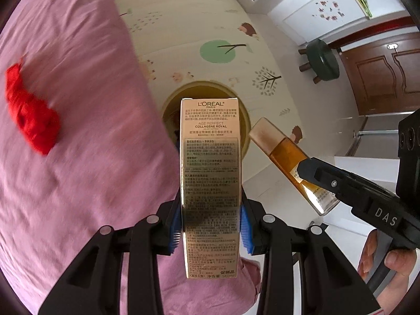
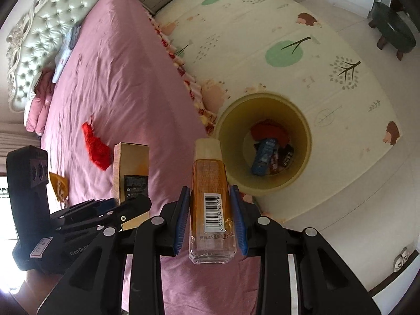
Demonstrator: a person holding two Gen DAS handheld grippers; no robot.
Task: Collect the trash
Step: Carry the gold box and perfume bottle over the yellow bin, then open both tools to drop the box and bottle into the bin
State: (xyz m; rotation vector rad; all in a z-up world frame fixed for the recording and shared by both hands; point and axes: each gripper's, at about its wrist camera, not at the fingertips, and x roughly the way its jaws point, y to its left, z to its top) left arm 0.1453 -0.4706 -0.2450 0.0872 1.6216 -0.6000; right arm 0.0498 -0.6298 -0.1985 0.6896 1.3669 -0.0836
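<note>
My left gripper [image 1: 210,225] is shut on a gold L'Oreal carton [image 1: 210,170] and holds it over the bed's edge, pointing at the yellow bin [image 1: 245,120] on the floor. My right gripper [image 2: 211,218] is shut on an amber glass bottle [image 2: 210,181] with a beige cap, just left of the bin [image 2: 265,141]. The bin holds red, blue and dark wrappers. The bottle [image 1: 286,157] and right gripper also show in the left wrist view, the carton [image 2: 131,173] and left gripper in the right wrist view. A red crumpled scrap [image 2: 95,148] and an orange scrap [image 2: 58,183] lie on the bed.
The pink bedsheet [image 2: 118,78] fills the left of both views, with pillows and a tufted headboard [image 2: 39,34] far off. A patterned play mat [image 2: 288,52] covers the floor around the bin. A green stool [image 1: 321,60] stands near a brown door [image 1: 380,78].
</note>
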